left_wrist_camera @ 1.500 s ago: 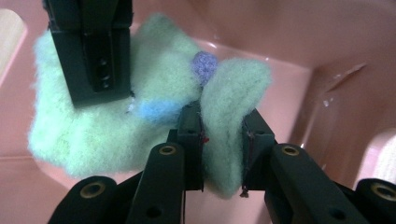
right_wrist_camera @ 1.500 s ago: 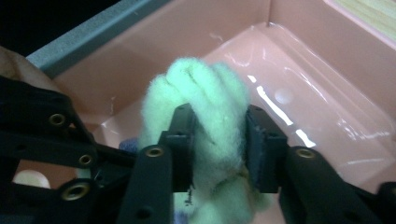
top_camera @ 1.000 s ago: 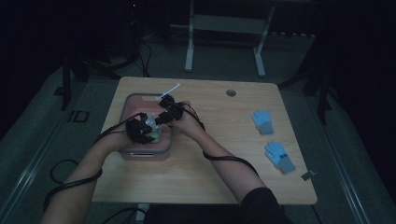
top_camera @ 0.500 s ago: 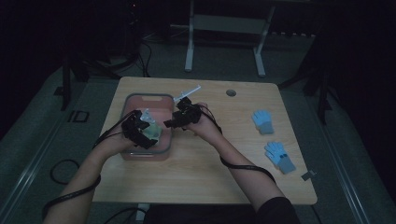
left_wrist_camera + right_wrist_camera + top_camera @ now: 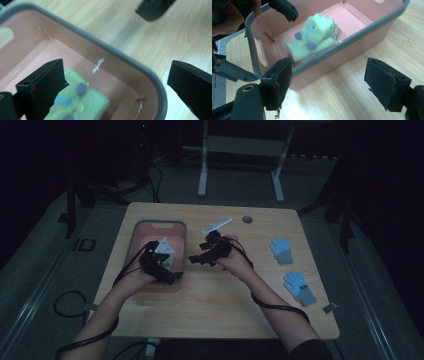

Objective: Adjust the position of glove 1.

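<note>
One green glove [image 5: 313,37] lies folded inside the pink bin [image 5: 159,226], near the end closest to the person. It is pale green knit with small blue-purple dots and a light blue patch on its upper face; in the right gripper view it sits bunched in a soft heap against the bin's floor, touched by neither claw. The bin is one in number, rectangular, pink with a grey rim, standing on the left half of the wooden worktop [image 5: 215,315]. The left claw [image 5: 167,275] hangs over the bin's near end; its jaws have just been opening and stand wide apart, one jaw just beside the green glove in the left gripper view, nothing pressed between them. The right claw [image 5: 197,259] is over bare worktop just beside the bin's right wall; its jaws have likewise just been opening and stand apart with nothing between them. Two blue gloves lie on the right side of the worktop, well apart from the bin: one [image 5: 281,250] farther from the person, one [image 5: 299,287] nearer. Count: one bin, one green glove, two blue gloves, two claws.
</note>
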`<state>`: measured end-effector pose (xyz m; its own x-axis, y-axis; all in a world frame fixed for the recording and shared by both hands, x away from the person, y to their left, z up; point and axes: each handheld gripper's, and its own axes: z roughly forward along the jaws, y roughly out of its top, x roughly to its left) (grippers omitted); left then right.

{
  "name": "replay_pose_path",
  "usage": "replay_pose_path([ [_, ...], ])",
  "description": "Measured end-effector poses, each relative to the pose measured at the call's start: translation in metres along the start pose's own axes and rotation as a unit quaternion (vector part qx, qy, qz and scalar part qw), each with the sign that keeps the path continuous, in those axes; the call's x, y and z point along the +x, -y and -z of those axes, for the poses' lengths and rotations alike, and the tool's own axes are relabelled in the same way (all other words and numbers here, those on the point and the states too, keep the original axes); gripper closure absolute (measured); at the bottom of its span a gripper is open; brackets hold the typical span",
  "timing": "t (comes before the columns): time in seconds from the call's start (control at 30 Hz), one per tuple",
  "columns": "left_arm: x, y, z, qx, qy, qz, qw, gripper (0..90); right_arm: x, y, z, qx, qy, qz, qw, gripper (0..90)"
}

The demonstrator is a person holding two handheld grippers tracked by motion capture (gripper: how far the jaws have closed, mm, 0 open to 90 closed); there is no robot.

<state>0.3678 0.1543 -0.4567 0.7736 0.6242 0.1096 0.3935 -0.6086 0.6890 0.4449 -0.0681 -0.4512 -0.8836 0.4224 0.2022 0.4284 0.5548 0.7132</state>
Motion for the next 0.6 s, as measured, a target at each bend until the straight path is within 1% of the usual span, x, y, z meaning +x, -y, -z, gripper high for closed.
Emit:
replay_pose_path([
  [0.07, -0.004, -0.002, 0.0, -0.013, 0.002, 0.012, 0.9998, 0.5, -0.001, 0.005, 0.005, -0.005, -0.001, -0.003, 1.0, 21.7],
  [0.1, -0.006, -0.003, -0.001, -0.018, -0.002, 0.017, 0.9997, 0.2, -0.002, 0.008, 0.007, -0.007, 0.0, -0.001, 1.0, 21.6],
  [0.17, -0.012, -0.005, -0.001, -0.026, -0.015, 0.015, 0.9994, 0.2, -0.003, 0.013, 0.011, -0.005, 0.002, 0.003, 1.0, 20.8],
  [0.2, -0.014, -0.006, -0.002, -0.027, -0.017, 0.013, 0.9994, 0.2, -0.004, 0.017, 0.014, -0.006, -0.002, 0.001, 1.0, 20.8],
  [0.23, -0.017, -0.007, -0.002, -0.03, -0.016, 0.013, 0.9993, 0.2, -0.004, 0.019, 0.015, -0.006, 0.0, 0.003, 1.0, 20.8],
  [0.33, -0.023, -0.01, -0.007, -0.031, 0.009, 0.035, 0.9989, 0.3, -0.006, 0.028, 0.023, -0.012, 0.012, 0.01, 0.9998, 21.1],
  [0.4, -0.03, -0.012, -0.009, -0.039, 0.011, 0.03, 0.9987, 0.3, -0.009, 0.034, 0.03, -0.02, 0.011, 0.016, 0.9996, 21.3],
  [0.47, -0.037, -0.013, -0.012, -0.04, 0.012, 0.028, 0.9988, 0.4, -0.011, 0.039, 0.035, -0.022, 0.016, 0.02, 0.9994, 21.3],
  [0.53, -0.044, -0.015, -0.015, -0.042, 0.018, 0.025, 0.9986, 0.4, -0.014, 0.044, 0.04, -0.025, 0.024, 0.02, 0.9992, 21.3],
  [0.57, -0.044, -0.015, -0.015, -0.042, 0.018, 0.025, 0.9986, 0.4, -0.014, 0.044, 0.04, -0.025, 0.024, 0.02, 0.9992, 21.3],
  [0.6, -0.05, -0.016, -0.018, -0.044, 0.018, 0.018, 0.9987, 0.4, -0.016, 0.047, 0.043, -0.027, 0.024, 0.019, 0.9992, 21.2],
])
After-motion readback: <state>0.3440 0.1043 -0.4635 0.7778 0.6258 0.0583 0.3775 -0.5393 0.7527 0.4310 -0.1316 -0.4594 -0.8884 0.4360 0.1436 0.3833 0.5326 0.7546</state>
